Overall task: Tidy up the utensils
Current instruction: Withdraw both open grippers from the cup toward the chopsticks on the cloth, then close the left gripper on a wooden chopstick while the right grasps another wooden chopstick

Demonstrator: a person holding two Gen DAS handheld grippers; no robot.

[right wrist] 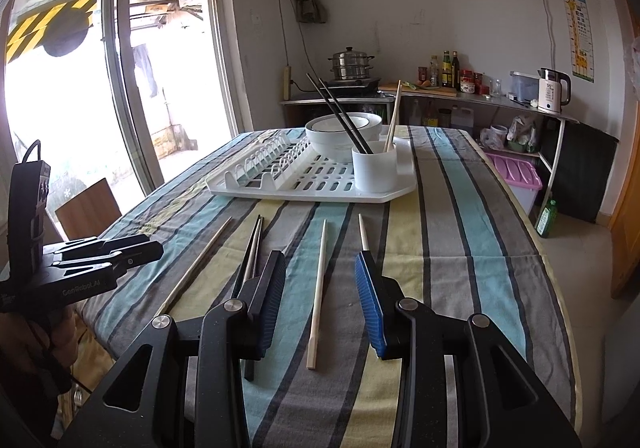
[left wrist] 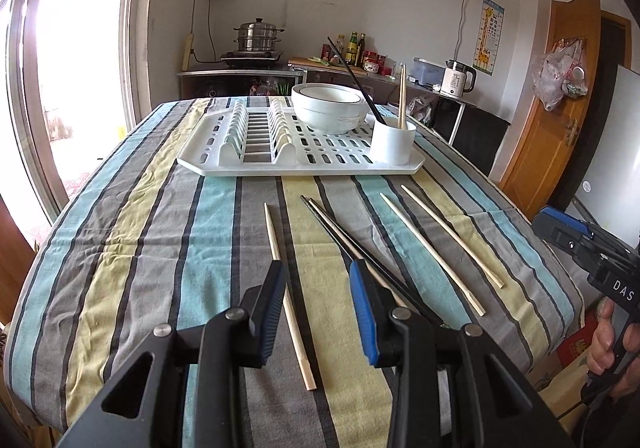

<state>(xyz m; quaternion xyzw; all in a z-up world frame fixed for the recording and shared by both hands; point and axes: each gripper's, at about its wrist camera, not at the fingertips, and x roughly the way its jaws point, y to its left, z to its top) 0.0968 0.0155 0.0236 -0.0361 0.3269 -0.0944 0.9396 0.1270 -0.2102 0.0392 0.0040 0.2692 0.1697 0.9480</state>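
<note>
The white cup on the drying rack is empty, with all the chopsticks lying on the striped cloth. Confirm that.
Not empty. In the right wrist view the white cup on the drying rack already holds black chopsticks and a wooden one. The rest lie on the striped cloth.

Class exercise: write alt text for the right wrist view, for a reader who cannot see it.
The open right gripper hovers over a striped tablecloth, a pale wooden chopstick lying between its fingers. Beyond, a white plastic drying rack holds stacked white bowls and a white cylindrical cup with chopsticks standing in it.
</note>
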